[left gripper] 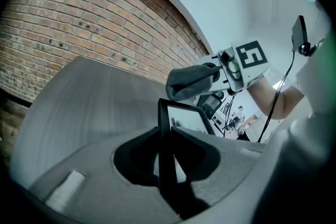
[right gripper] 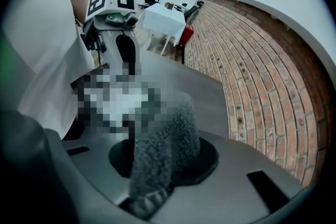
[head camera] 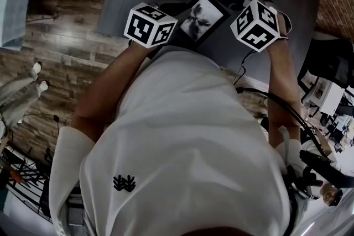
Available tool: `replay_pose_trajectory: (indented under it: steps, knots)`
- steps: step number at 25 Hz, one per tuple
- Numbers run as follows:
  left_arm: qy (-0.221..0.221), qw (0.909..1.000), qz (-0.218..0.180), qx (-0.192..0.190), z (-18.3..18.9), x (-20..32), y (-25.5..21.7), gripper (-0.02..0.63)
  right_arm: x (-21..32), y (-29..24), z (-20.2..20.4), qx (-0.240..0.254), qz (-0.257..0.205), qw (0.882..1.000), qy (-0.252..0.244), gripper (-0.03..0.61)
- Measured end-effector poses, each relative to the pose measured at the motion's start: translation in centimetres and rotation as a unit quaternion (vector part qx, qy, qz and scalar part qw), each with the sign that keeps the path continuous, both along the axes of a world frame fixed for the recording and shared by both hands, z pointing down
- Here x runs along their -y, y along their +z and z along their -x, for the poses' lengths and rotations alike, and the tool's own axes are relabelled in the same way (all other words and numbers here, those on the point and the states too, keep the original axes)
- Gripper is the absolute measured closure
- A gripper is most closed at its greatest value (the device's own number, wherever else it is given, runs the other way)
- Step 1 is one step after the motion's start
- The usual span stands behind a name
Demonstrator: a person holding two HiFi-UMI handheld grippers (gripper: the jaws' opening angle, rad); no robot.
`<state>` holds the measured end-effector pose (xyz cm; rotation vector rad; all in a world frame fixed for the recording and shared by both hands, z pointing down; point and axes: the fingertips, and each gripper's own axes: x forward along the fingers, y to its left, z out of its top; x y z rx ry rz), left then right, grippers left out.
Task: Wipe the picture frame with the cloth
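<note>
Gripping picture frame point(head camera: 200, 16) — left claw point(left gripper: 166, 136); right claw point(right gripper: 160, 162) — cloth point(right gripper: 176, 123)

picture frame point(head camera: 200, 16): black rim is showing matt and smooth, the glazing is catching glossy reflections
cloth point(right gripper: 165, 139): grey fabric, is looking nubbly and fleecy
table point(left gripper: 89, 97): grey top is reading matt, with a faint fine grain
wall point(left gripper: 79, 13): rough brick
floor point(head camera: 66, 47): wood planks are giving off a soft sheen

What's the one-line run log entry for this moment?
left gripper: shut on picture frame | right gripper: shut on cloth | wiping contact unclear
</note>
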<state>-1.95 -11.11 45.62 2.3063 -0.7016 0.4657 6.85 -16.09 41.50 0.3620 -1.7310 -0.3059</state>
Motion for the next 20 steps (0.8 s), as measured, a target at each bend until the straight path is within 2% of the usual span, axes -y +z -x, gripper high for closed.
replay_pose_trajectory:
  steps: [10,16,20]
  knots:
    - [-0.043,0.9989,0.017,-0.007,2.8,1.4,0.4,0.540,-1.7,0.1,-2.1,0.026,0.015,0.999,0.035,0.488]
    - [-0.069,0.9960,0.048,-0.030,3.5,1.9,0.8,0.540,-1.9,-0.5,-3.1,0.050,0.002,0.996,0.067,0.488]
    - [-0.090,0.9909,0.081,-0.059,3.6,2.0,1.4,0.539,-2.1,-0.8,-3.4,0.065,-0.005,0.995,0.081,0.488]
